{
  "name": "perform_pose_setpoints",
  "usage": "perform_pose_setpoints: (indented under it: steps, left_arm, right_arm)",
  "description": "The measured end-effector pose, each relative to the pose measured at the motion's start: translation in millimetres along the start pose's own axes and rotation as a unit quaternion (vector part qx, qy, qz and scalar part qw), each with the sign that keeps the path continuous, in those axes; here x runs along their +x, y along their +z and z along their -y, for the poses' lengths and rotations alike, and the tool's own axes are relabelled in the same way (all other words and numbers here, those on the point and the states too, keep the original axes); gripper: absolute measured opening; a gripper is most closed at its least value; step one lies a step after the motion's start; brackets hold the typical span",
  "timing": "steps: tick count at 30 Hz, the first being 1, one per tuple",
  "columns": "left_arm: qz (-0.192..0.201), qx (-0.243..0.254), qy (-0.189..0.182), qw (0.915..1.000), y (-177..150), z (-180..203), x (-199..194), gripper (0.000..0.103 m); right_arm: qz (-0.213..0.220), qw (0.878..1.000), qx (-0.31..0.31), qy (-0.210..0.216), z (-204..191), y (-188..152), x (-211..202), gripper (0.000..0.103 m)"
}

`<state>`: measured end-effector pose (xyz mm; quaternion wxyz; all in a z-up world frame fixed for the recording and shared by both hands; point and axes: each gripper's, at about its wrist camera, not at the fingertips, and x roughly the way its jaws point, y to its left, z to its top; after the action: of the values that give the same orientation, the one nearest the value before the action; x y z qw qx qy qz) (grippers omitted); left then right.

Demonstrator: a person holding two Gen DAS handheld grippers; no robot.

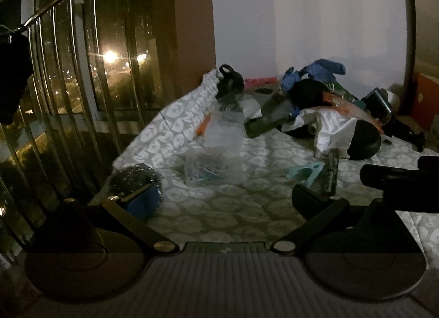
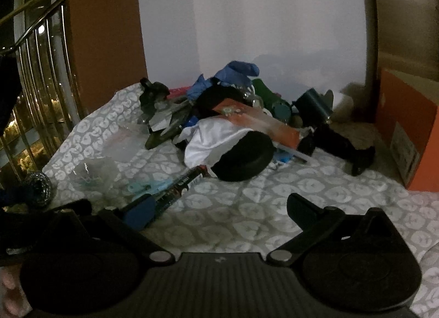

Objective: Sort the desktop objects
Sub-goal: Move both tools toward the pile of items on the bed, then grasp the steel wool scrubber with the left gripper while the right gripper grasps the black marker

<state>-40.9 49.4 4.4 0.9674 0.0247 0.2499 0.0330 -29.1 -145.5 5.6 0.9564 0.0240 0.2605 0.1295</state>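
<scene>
1. Night shows through the railed window [image 1: 82, 71] on the left, and a white wall [image 2: 274, 30] backs a surface spread with a grey cloth printed in pale ovals [image 2: 247, 208]; the light is dim and both views are soft.

2. Most of the objects to sort sit in a heap at the far side: a blue glove [image 2: 236, 71] on top, a white cloth [image 2: 216, 137] draped over a round black pad [image 2: 244, 159], an orange packet [image 2: 260, 120] across the middle, and a dark cylinder [image 2: 312, 106] to the right.

3. Nearer lie loose pieces: clear plastic bags [image 1: 216, 150], a pale teal clip [image 1: 304, 172], a dark narrow packet [image 2: 178, 189], and a steel scouring ball [image 1: 134, 180] at the cloth's left edge.

4. The left gripper [image 1: 219, 197] hovers over the near cloth with its jaws wide apart and nothing between them; its left finger stands just in front of the scouring ball.

5. The right gripper [image 2: 219, 208] is likewise spread and empty, its left finger close to the near end of the dark narrow packet.

6. The scouring ball is probably light, springy and rough, so a pinch through its middle should hold; it may snag the cloth.

7. The bags look slippery and limp; taking a gathered edge seems safer than the flat face.

8. The narrow packet seems stiff enough to clamp across its width near one end.
</scene>
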Motion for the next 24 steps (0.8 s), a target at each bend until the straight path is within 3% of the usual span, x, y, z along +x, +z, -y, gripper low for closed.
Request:
perform_pose_setpoints:
  steps: [7, 12, 20, 24]
  left_arm:
    - [0.031, 0.003, 0.037, 0.9989, 0.0, -13.0, -5.3, 0.103]
    - [0.030, -0.015, 0.064, 0.9974, -1.8, -32.9, 4.4, 0.103]
    - [0.028, -0.025, 0.067, 0.9970, -4.4, -48.8, 14.7, 0.103]
    - [0.032, -0.027, 0.058, 0.9974, -4.1, -54.9, 15.5, 0.103]
  right_arm:
    - [0.005, 1.000, -0.006, -0.003, -10.1, -1.1, 0.2, 0.103]
    - [0.005, 1.000, -0.017, 0.008, -24.7, -1.3, 1.7, 0.103]
    - [0.004, 0.999, -0.037, 0.023, -50.5, -2.6, 11.7, 0.103]
    - [0.000, 0.999, -0.041, 0.008, -55.6, -3.0, 17.3, 0.090]
